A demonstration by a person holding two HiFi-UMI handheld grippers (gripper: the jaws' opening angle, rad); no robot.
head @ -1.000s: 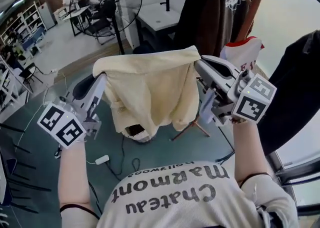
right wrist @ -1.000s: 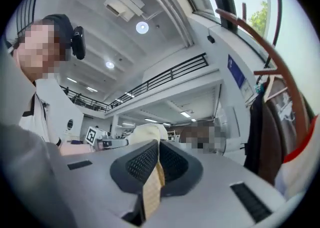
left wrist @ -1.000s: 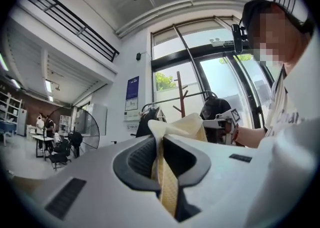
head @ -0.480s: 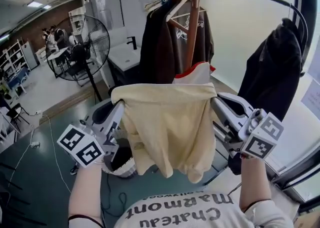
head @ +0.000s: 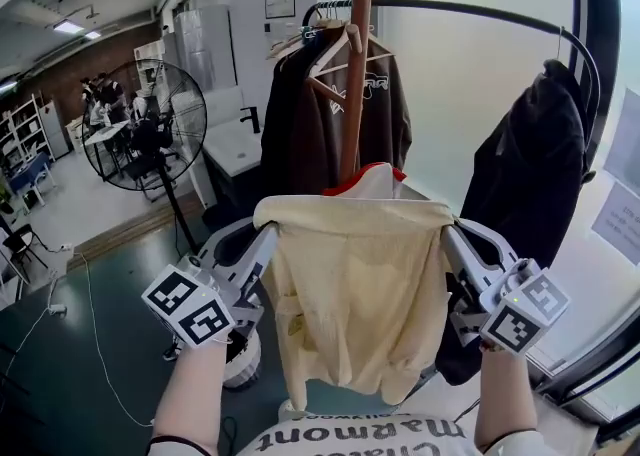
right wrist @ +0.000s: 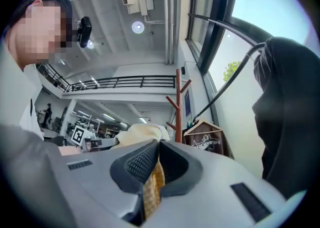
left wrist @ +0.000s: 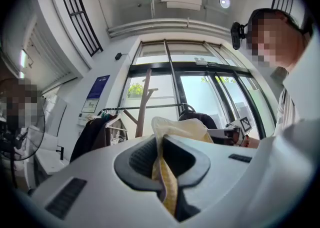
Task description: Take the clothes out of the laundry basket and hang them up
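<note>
Two tools, the left gripper and the right gripper, are each clenching a top corner of the cream garment and stretching its upper edge level between them; since a second ago they are carrying it higher and closer to the wooden coat stand, now rising directly behind it. One laundry basket is showing only as a white rim beneath the left gripper, contents hidden; a dark coat is hanging near the right gripper; open floor is lying leftward toward the fan.
</note>
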